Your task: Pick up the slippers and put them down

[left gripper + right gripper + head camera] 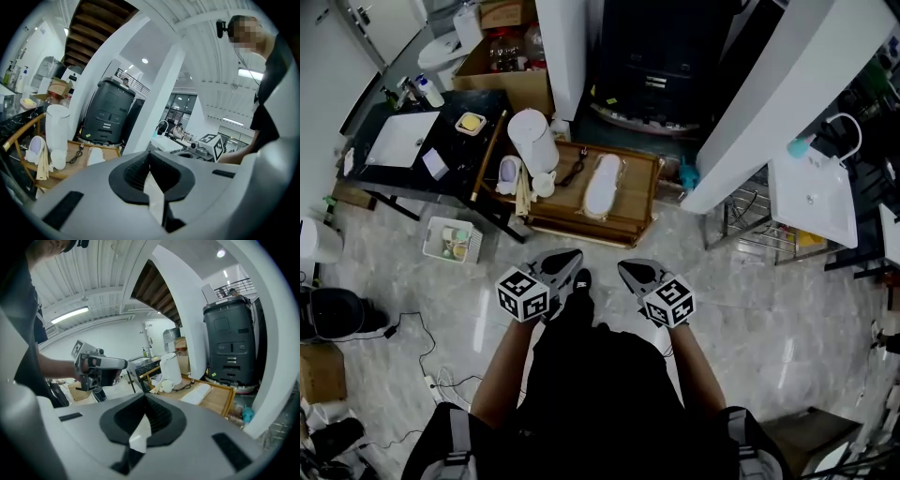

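Left tongs (566, 262) and right tongs (630, 271) are both pressed together, empty, well short of the white slipper (602, 183) on the low wooden tabletop (639, 192). If they arrive unopened, they'd likely shove it toward the cord (574, 172) and jug (532, 141).

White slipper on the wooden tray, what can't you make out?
- Head view: the flat white slipper on the wooden tray, too small to show its opening.
- Left gripper view: the left gripper's grey body covers its near end.
- Head view: lilac-white shape at the tray's left, too small to name.
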The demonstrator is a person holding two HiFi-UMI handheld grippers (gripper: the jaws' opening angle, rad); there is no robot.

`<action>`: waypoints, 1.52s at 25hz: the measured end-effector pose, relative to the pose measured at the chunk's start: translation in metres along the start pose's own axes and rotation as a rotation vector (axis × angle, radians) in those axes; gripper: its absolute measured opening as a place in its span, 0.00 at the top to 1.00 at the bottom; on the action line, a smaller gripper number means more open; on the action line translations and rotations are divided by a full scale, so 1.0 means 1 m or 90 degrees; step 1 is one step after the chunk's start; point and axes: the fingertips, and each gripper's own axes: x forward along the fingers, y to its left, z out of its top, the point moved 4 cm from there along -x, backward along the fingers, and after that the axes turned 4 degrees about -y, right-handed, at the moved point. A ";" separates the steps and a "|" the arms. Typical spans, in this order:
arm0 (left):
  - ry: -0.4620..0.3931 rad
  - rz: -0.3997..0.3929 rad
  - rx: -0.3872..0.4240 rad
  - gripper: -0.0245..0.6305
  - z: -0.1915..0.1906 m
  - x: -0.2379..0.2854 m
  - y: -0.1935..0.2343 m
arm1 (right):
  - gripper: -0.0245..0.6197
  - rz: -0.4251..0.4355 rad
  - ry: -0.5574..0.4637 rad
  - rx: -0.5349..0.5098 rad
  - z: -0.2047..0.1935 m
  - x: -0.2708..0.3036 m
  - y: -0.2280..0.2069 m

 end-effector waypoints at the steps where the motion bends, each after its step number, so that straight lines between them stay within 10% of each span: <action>1: 0.000 -0.002 -0.002 0.95 0.002 0.003 0.005 | 0.95 -0.001 0.002 0.000 0.002 0.003 -0.003; 38: 0.171 -0.115 -0.077 0.95 0.014 0.104 0.176 | 0.95 -0.097 0.097 0.126 0.010 0.126 -0.116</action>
